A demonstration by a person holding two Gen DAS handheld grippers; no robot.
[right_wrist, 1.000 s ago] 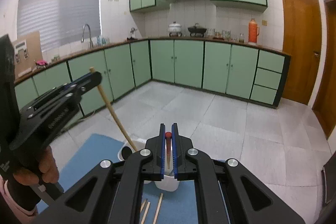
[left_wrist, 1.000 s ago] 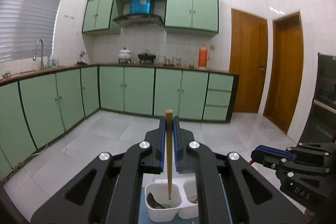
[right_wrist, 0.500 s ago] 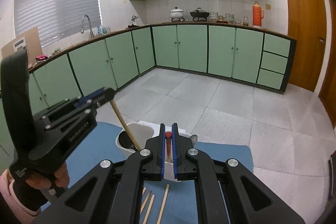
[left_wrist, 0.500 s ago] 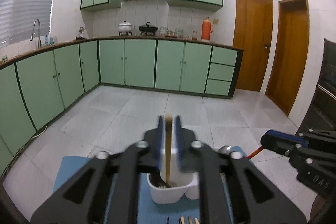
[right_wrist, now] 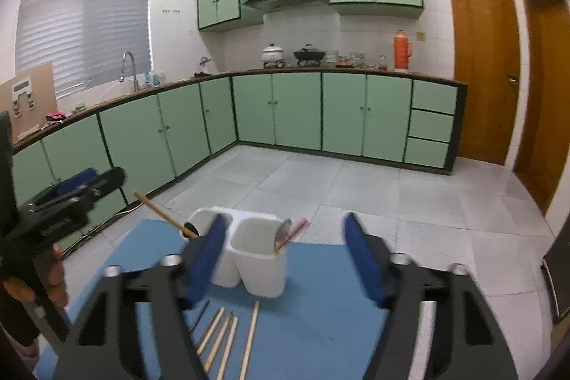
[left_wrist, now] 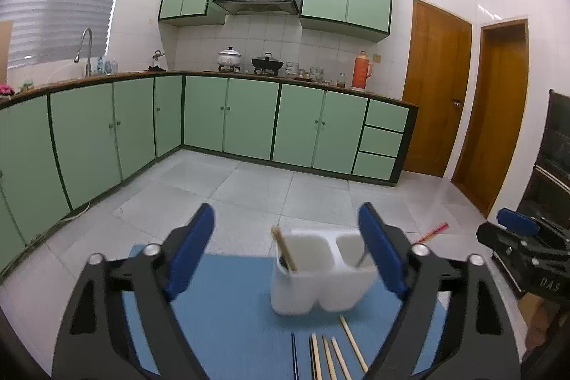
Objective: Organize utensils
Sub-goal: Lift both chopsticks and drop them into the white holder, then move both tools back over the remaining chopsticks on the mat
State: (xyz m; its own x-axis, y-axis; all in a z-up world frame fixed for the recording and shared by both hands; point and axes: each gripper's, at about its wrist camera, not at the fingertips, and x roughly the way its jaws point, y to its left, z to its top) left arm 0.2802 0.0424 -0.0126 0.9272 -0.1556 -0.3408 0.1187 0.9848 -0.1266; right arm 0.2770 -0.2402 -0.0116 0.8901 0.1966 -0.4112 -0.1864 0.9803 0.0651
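Item 1, white two-compartment holder (left_wrist: 322,276), which I see upright on the blue mat (left_wrist: 228,305) toward its far edge. From the right wrist view, its left compartment holds a wooden chopstick (right_wrist: 165,215) leaning out to the left beside something dark I cannot identify. Its right compartment holds a red-handled utensil (right_wrist: 294,232) and a metal spoon (right_wrist: 283,230), both leaning against the right wall.

Item 2, loose wooden chopsticks (right_wrist: 228,337), four or so, lying flat on the mat just near of the holder, roughly parallel. A thin dark stick (right_wrist: 201,314) lies beside them on the left.

Item 3, my left gripper (left_wrist: 285,255): blue pads spread wide apart, empty, the holder framed between them at about rim level.

Item 4, my right gripper (right_wrist: 285,259): pads likewise wide apart, nothing held, its left pad overlapping the holder in view. The two grippers sit either side of the holder, near each other.
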